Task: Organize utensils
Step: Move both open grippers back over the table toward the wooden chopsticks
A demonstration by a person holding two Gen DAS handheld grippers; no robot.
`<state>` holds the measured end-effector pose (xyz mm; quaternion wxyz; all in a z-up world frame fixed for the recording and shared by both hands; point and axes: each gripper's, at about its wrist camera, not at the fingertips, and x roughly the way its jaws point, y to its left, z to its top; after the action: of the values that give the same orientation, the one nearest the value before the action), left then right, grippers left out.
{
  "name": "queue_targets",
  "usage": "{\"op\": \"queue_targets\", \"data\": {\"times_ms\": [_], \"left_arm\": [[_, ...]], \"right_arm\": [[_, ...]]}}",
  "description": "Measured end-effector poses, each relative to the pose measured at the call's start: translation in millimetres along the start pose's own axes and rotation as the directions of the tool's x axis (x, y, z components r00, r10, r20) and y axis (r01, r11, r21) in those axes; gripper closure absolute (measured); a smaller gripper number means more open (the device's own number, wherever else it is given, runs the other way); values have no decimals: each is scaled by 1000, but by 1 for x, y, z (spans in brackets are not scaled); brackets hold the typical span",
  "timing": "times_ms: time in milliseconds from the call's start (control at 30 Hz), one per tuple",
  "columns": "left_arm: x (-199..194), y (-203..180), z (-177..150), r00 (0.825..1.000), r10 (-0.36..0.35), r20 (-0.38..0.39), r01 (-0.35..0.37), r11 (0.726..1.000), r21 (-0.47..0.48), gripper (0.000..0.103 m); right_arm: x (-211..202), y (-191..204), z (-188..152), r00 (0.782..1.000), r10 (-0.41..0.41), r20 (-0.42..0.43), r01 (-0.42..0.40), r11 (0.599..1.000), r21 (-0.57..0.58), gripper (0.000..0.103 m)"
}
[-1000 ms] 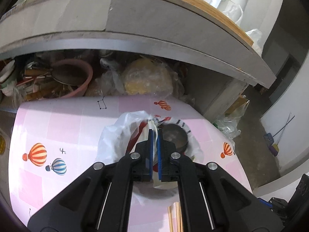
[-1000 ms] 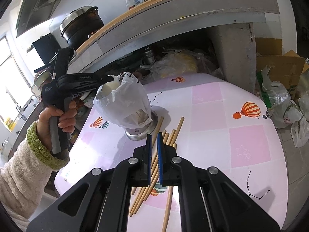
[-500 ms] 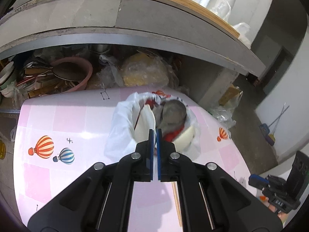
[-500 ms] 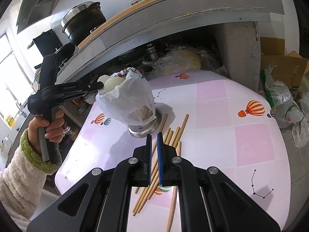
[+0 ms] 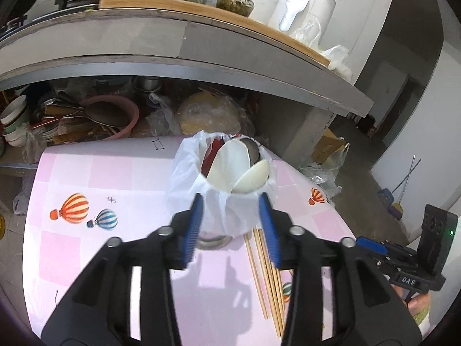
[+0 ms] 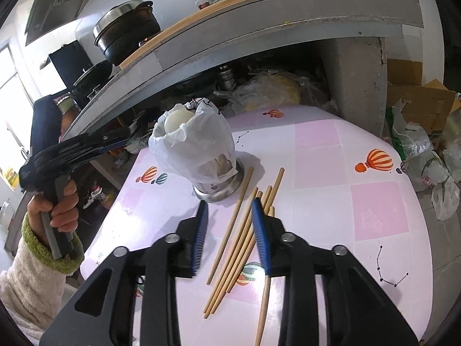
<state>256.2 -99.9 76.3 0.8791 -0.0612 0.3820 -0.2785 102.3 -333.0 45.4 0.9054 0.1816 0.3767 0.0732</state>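
Both jaws have just been opening. The left hand-held gripper (image 5: 230,201) stands part-open, empty, off the bag-lined utensil holder (image 6: 198,150) (spoons inside). The right hand-held gripper (image 6: 229,207), part-open and empty, straddles loose chopsticks (image 6: 242,230) on the counter (image 6: 374,210), presumably for pickup.

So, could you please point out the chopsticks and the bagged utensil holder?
chopsticks (image 6: 240,236): right wrist view, middle of the bundle.
utensil holder (image 6: 219,191): right wrist view, its metal base.

black pot (image 6: 126,33) – shelf | pink basin (image 5: 115,115) – under counter | white appliance (image 5: 302,5)
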Motion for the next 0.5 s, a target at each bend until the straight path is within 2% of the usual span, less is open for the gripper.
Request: {"op": "queue_targets", "data": {"times_ms": [133, 233, 400, 433, 500], "left_arm": [[-16, 3, -20, 1000, -4, 13, 5, 1000, -17, 40], [-22, 5, -37, 1000, 0, 14, 1, 999, -34, 30], [-24, 15, -71, 1000, -12, -11, 11, 994, -112, 20], [-23, 17, -79, 1000, -14, -22, 11, 992, -125, 19], [-19, 20, -93, 999, -3, -39, -2, 990, -141, 16]], "right_arm": [[-1, 6, -6, 1000, -22, 0, 22, 1000, -11, 55], [-3, 12, -11, 998, -58, 4, 58, 998, -25, 43], [-9, 22, -23, 983, -179, 30, 181, 980, -82, 18], [-10, 22, -25, 979, -199, 37, 201, 975, -90, 16], [-12, 26, -33, 963, -262, 55, 267, 956, -121, 8]]}}
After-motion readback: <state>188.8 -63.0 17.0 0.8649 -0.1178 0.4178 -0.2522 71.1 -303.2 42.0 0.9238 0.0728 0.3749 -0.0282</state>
